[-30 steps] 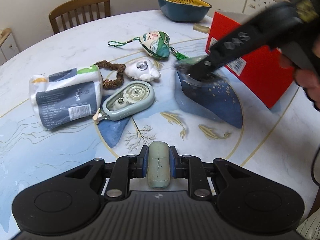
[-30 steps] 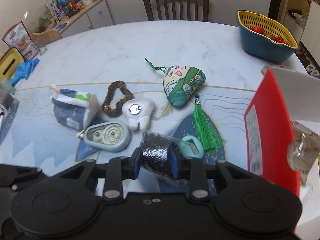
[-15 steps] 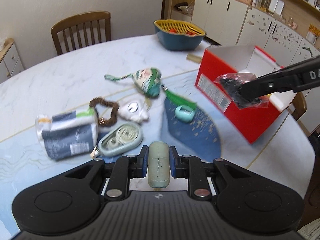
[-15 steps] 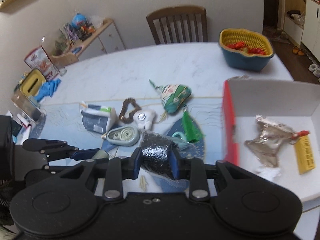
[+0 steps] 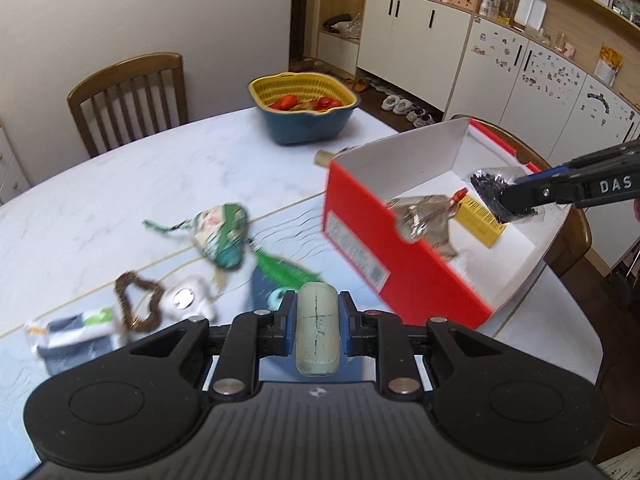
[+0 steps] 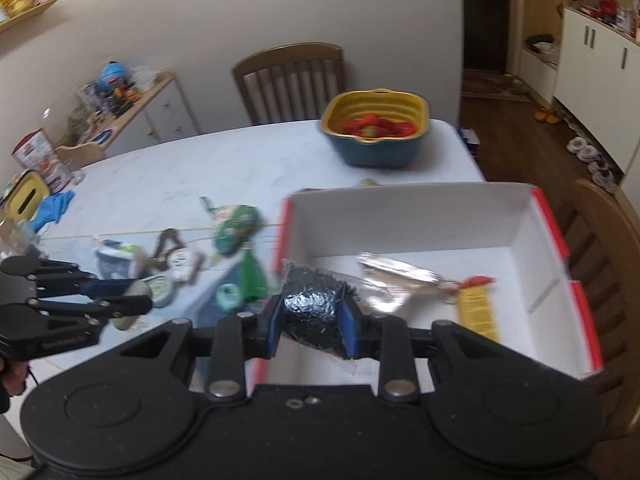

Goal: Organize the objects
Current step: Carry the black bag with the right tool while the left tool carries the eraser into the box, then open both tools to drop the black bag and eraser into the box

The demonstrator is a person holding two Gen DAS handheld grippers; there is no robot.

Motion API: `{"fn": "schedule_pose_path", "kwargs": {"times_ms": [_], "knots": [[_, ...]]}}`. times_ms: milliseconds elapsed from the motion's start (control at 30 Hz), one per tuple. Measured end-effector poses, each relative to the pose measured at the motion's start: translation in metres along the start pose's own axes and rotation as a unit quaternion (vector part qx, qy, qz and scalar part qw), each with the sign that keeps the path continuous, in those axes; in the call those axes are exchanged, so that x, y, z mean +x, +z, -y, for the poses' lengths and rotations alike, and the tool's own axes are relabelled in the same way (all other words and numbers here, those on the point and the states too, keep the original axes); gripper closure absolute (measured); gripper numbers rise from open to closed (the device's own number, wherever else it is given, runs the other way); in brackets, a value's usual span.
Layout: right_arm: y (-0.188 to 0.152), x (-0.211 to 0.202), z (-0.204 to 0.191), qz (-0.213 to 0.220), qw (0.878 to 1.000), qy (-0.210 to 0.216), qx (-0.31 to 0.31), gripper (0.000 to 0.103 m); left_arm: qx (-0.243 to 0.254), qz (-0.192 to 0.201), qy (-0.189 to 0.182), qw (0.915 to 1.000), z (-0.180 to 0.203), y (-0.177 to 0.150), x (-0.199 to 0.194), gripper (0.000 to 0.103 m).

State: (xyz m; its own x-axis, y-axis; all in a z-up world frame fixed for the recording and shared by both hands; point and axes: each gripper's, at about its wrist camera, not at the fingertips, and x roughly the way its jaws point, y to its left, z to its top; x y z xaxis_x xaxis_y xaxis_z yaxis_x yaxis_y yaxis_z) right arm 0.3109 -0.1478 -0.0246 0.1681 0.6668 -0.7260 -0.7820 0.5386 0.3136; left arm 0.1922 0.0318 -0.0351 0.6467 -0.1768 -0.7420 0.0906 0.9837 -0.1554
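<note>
The left tongs [image 5: 317, 328] clamp a pale green oblong case [image 5: 317, 330], held above the marble surface [image 5: 160, 184]. Beyond them the right tongs [image 5: 516, 200] hold a clear bag of black bits [image 5: 490, 188] over the open red box [image 5: 400, 256].

In the right wrist view, the right tongs [image 6: 312, 320] grip that bag [image 6: 310, 308] above the box's near-left corner [image 6: 288, 216]. Inside lie a crumpled clear wrapper [image 6: 396, 276] and a yellow packet [image 6: 476, 312]. The left tongs [image 6: 136, 300] hover at the left.
</note>
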Motion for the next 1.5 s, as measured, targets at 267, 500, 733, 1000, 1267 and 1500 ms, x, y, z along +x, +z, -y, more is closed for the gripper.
{"fn": "schedule_pose_path", "kwargs": {"times_ms": [267,500,733,1000,1267,1500], "knots": [[-0.006,0.000,0.065,-0.004,1.000,-0.028,0.008,0.074,0.012,-0.003,-0.013,0.9998,0.051,0.035,0.024,0.082],[-0.012,0.009,0.106,-0.021,0.999,-0.040,0.003,0.074,0.019,-0.021,-0.026,0.9992,0.099,0.054,0.055,0.082],[-0.016,0.026,0.124,-0.054,0.998,-0.028,-0.024,0.074,0.030,-0.047,-0.034,0.9979,0.137,0.071,0.088,0.082],[-0.019,0.044,0.130,-0.094,0.993,-0.016,-0.064,0.074,0.038,-0.091,-0.036,0.9945,0.161,0.082,0.136,0.082],[-0.026,0.059,0.129,-0.124,0.988,-0.009,-0.091,0.073,0.049,-0.120,-0.044,0.9906,0.177,0.089,0.171,0.082],[-0.027,0.063,0.131,-0.128,0.988,-0.004,-0.089,0.073,0.062,-0.139,-0.043,0.9874,0.188,0.095,0.199,0.082]]}}
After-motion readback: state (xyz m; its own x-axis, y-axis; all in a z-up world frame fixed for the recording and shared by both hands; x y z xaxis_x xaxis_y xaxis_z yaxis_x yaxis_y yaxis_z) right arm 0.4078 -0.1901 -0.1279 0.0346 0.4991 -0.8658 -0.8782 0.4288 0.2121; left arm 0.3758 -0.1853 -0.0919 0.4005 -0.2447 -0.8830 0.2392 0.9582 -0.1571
